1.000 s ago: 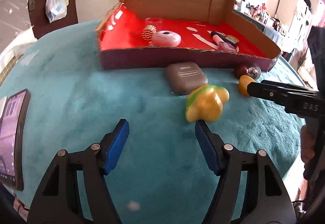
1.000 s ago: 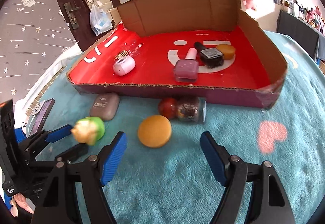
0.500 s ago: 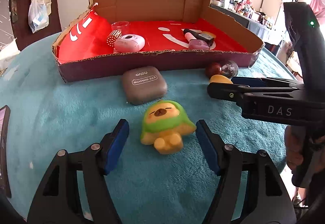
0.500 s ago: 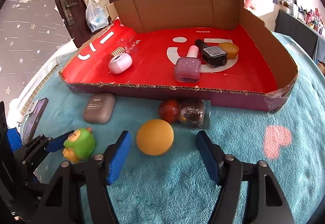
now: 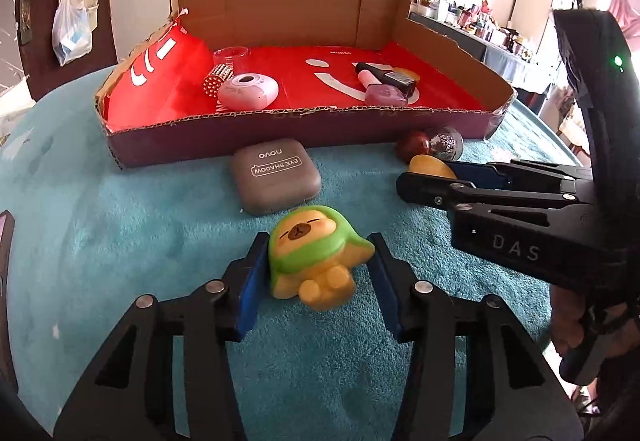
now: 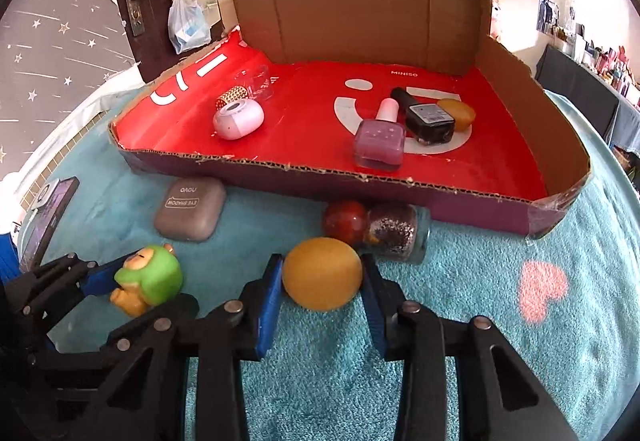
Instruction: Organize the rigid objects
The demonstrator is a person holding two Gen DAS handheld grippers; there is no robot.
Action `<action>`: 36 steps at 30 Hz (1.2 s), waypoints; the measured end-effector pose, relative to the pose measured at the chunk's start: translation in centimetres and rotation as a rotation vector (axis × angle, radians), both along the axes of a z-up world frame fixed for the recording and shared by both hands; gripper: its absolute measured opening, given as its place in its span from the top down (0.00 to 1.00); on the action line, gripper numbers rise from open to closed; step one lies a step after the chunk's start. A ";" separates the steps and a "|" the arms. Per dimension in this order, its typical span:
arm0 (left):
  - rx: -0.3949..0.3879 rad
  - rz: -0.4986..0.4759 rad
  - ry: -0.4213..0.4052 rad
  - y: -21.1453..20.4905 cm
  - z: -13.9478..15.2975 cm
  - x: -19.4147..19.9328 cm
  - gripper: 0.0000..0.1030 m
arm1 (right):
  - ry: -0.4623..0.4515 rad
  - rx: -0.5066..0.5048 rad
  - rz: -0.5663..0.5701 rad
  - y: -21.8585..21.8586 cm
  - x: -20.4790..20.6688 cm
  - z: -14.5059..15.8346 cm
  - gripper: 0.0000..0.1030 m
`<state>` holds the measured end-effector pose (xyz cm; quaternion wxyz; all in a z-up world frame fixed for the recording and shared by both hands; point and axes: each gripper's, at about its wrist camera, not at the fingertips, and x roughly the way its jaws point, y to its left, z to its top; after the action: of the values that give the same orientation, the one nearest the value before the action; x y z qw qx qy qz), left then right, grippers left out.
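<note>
Blue pads of the left gripper [image 5: 316, 273], just closing, are pressed on the green figurine [image 5: 316, 257]; the orange disc [image 6: 322, 273] is clamped by the right gripper [image 6: 322, 287].

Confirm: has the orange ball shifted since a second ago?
No. The ball still sits just left of the glitter bottle, before the box; only the right fingers closed onto it.

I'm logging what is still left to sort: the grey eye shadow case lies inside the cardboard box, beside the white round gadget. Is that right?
Not quite. The grey eye shadow case lies outside the cardboard box, on the teal blanket against the front wall. The white round gadget is the one inside. The right wrist view shows it.
</note>
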<state>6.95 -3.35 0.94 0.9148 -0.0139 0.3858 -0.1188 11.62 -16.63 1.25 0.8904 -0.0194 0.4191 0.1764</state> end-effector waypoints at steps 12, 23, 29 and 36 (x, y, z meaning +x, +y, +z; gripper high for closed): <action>-0.026 0.004 -0.019 0.6 0.8 -1.1 0.55 | -0.012 0.091 0.013 -1.8 -2.1 1.7 0.61; -0.027 0.001 -0.074 0.9 2.8 -1.4 0.55 | -0.028 0.132 0.032 -2.0 -3.1 3.2 0.61; -0.031 -0.001 -0.089 1.3 3.5 -0.9 0.55 | -0.036 0.137 0.042 -1.9 -2.9 3.7 0.61; -0.027 -0.009 -0.113 1.3 4.4 0.1 0.55 | -0.043 0.136 0.044 -1.9 -2.6 4.1 0.61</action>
<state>7.03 -2.06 5.39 0.9343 -0.0179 0.3320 -0.1286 9.07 -18.54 5.35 0.8944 0.0283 0.3863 0.2236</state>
